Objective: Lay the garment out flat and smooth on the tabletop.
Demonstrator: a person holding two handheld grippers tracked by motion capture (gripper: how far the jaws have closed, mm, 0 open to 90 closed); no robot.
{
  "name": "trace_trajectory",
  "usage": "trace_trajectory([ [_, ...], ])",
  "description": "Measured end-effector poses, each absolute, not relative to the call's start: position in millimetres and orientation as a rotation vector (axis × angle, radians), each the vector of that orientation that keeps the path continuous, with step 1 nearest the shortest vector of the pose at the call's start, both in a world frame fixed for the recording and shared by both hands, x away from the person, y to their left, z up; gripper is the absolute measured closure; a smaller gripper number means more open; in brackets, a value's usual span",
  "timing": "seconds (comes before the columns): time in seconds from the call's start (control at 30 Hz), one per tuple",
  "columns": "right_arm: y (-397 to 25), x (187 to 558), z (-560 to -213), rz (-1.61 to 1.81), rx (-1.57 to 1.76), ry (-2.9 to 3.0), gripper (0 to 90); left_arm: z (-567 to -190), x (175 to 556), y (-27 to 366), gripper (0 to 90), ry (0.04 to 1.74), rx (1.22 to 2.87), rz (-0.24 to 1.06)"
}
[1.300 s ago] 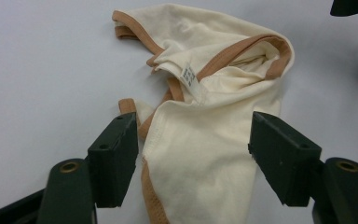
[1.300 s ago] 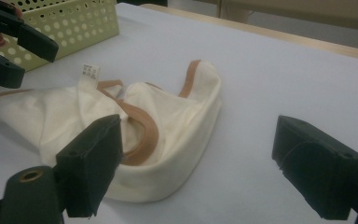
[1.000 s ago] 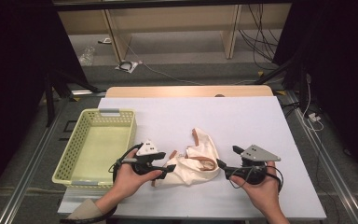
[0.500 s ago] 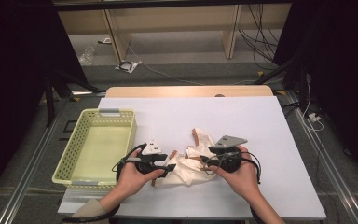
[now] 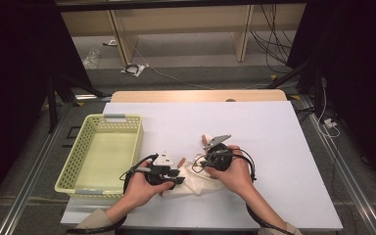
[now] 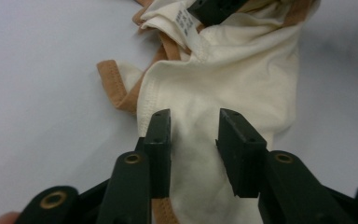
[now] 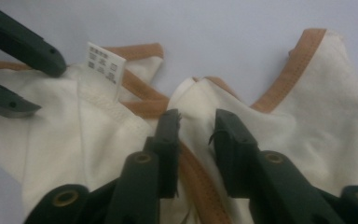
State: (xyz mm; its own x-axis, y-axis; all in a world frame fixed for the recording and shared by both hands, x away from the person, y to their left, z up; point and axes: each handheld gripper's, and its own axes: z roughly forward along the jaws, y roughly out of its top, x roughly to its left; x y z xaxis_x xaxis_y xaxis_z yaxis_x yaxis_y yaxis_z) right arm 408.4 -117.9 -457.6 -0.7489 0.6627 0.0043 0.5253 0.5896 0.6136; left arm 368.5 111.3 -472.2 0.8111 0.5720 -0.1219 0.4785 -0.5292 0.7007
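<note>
Between the two tools a cream garment with tan trim lies bunched on the counter. The left tool stands narrowly parted over plain cloth, gripping nothing yet; the right tool is likewise narrow, straddling the tan band. Each should probably close on a single layer at an edge, then lift together toward the basket left of the left tool.
</note>
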Motion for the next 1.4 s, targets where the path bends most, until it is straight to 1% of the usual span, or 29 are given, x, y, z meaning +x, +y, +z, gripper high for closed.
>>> trace_trajectory([
  [0.27,-117.4,410.8,-460.3,0.849,0.972,2.622,87.4,-472.8,367.5,111.0,75.9,0.774,2.242,0.12],
  [0.43,-117.4,410.0,-459.1,0.862,0.98,2.621,89.5,-471.8,365.8,110.3,82.9,0.766,2.241,0.129],
  [0.57,-119.9,408.0,-451.1,0.902,0.984,2.591,89.8,-468.1,364.0,111.0,87.2,0.755,2.246,0.129],
  [0.77,-130.6,407.0,-436.4,0.982,1.003,2.511,89.7,-462.5,359.0,109.7,88.5,0.736,2.24,0.119],
  [1.03,-151.4,407.8,-429.3,1.001,1.086,2.423,89.8,-455.2,346.3,101.4,88.7,0.662,2.243,0.083],
  [1.4,-199.5,406.3,-427.6,0.994,1.256,2.256,89.8,-459.0,326.4,77.8,88.5,0.543,2.284,0.0],
])
